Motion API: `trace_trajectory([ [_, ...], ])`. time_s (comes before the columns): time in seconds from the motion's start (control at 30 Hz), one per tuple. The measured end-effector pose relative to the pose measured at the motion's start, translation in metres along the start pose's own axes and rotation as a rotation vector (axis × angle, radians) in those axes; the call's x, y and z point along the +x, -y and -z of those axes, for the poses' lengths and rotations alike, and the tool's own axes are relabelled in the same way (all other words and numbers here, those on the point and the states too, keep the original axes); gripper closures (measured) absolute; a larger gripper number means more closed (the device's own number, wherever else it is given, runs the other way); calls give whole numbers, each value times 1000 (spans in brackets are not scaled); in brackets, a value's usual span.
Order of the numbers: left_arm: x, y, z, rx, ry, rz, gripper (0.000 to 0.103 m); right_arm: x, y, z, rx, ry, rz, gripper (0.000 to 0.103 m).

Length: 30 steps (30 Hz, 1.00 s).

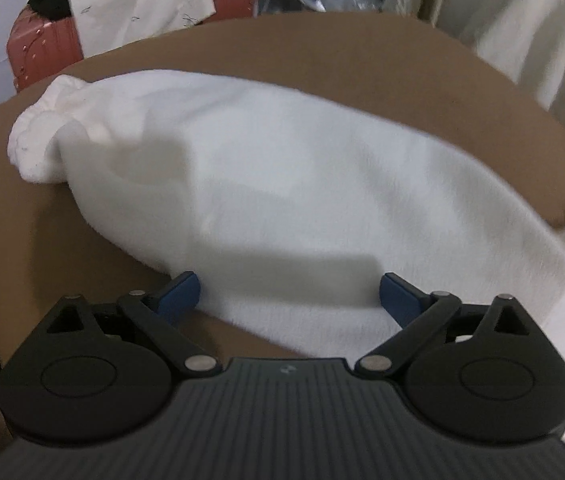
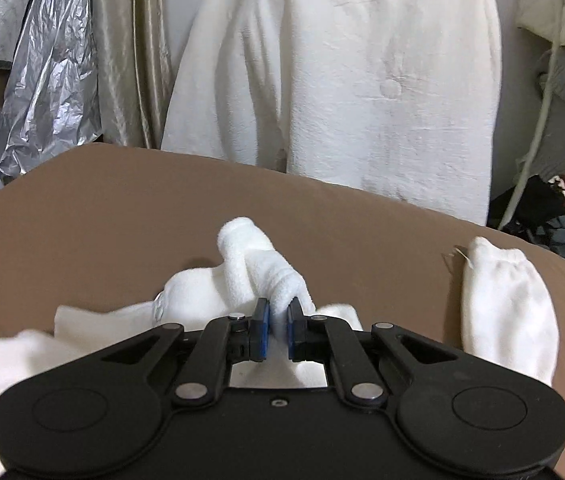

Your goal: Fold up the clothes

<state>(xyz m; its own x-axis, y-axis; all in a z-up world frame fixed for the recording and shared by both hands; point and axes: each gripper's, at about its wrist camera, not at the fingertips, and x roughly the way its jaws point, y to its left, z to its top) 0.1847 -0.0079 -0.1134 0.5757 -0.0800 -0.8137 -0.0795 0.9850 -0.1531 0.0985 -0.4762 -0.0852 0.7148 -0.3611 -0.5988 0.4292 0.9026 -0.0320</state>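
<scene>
A white fleece garment (image 1: 282, 184) lies spread on the brown surface (image 1: 322, 52), with a cuffed sleeve end (image 1: 42, 136) at its far left. My left gripper (image 1: 289, 294) is open just above the garment's near edge, its blue fingertips (image 1: 180, 294) wide apart and holding nothing. In the right wrist view my right gripper (image 2: 278, 320) is shut on a bunched fold of the white garment (image 2: 266, 268). Another cuffed end of the garment (image 2: 506, 296) lies on the brown surface (image 2: 122, 216) to the right.
A red suitcase (image 1: 42, 48) draped with white cloth stands beyond the far left edge. A white robe (image 2: 342, 80), beige curtain (image 2: 130, 52) and silver foil sheet (image 2: 50, 72) hang behind the surface. A pile of clothes (image 2: 562, 208) sits at the right.
</scene>
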Motion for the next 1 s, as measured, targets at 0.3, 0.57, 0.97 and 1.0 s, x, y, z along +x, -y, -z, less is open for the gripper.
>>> trace_trajectory([
  [0.3, 1, -1, 0, 41, -96, 2, 0, -27, 13, 41, 48, -81, 112, 94],
  [0.57, 4, 7, 8, 30, 9, 19, 0, -18, 29, 47, 43, -211, -78, 62],
  [0.97, -28, 63, 30, 369, 355, -68, 89, 2, -10, 46, -113, -26, 12, 89],
  [1.0, -35, 66, 26, 395, 375, -73, 89, 0, -13, 43, -145, -10, 35, 90],
])
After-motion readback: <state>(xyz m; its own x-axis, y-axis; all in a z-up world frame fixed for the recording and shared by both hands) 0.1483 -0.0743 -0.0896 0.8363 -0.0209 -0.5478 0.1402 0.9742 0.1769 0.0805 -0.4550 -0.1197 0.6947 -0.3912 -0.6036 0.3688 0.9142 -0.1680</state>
